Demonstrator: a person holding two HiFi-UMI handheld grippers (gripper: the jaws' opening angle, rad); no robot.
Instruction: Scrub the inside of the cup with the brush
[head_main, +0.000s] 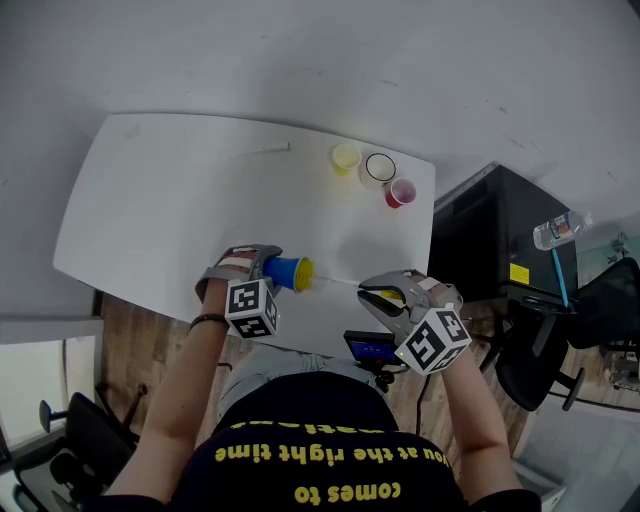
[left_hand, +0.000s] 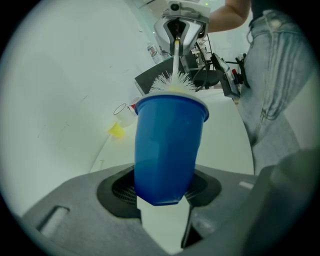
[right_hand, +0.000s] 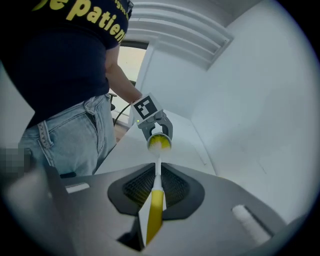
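Observation:
My left gripper is shut on a blue cup with a yellow inside, held on its side above the white table's front edge, mouth toward the right. In the left gripper view the blue cup fills the middle, clamped between the pads near its base. My right gripper is shut on the yellow handle of a bottle brush. Its thin white stem runs left to the cup's mouth. White bristles poke out over the cup's rim; in the right gripper view the brush head sits in the cup's mouth.
At the table's far right stand a yellow cup, a clear cup and a red cup. A thin white stick lies at the far edge. A black cabinet stands right of the table, a black chair beyond it.

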